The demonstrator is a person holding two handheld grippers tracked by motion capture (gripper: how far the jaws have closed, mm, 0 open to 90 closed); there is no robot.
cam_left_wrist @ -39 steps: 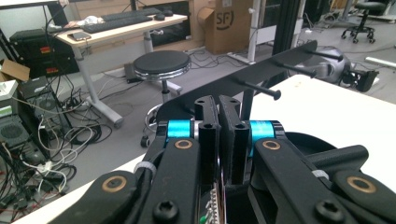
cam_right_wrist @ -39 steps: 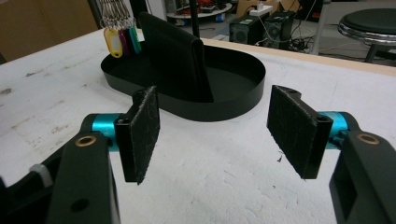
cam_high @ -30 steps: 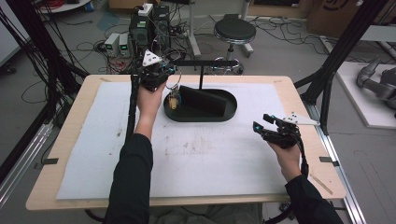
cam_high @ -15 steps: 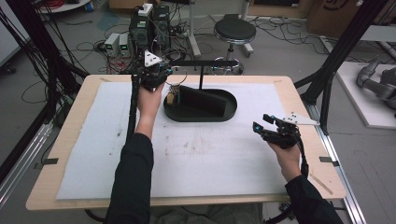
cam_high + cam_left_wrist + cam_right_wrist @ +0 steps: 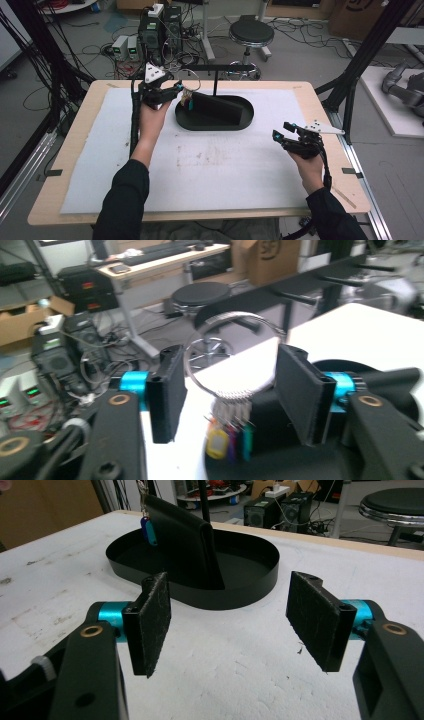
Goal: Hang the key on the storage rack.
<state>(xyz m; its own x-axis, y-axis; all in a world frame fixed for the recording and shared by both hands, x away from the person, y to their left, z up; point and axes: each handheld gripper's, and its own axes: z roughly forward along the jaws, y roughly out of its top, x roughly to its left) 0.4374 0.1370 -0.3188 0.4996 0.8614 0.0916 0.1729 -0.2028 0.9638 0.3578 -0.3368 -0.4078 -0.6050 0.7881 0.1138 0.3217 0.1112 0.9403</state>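
Observation:
A metal key ring [image 5: 235, 352] with several coloured tags [image 5: 227, 437] seems to hang from the left end of the black stand's crossbar [image 5: 220, 66], over the left end of the black oval tray [image 5: 215, 127]. My left gripper [image 5: 176, 93] is level with the ring [image 5: 189, 89] at the tray's far left. Its jaws have just been opening, and the ring sits between the parted pads [image 5: 170, 385] without being pressed. My right gripper [image 5: 281, 131] hovers open over the white mat to the right of the tray [image 5: 240, 592], with nothing between its pads [image 5: 150, 625].
A black upright plate [image 5: 220, 107] stands lengthwise inside the tray, and the stand's post [image 5: 215, 82] rises behind it. The white mat [image 5: 215, 170] covers most of the wooden table. Past the far edge are a stool [image 5: 251, 34] and electronics boxes [image 5: 155, 30].
The left gripper's jaws have opened and let go of the key ring. The left hand has drawn back a little to the left. The right hand has kept still.

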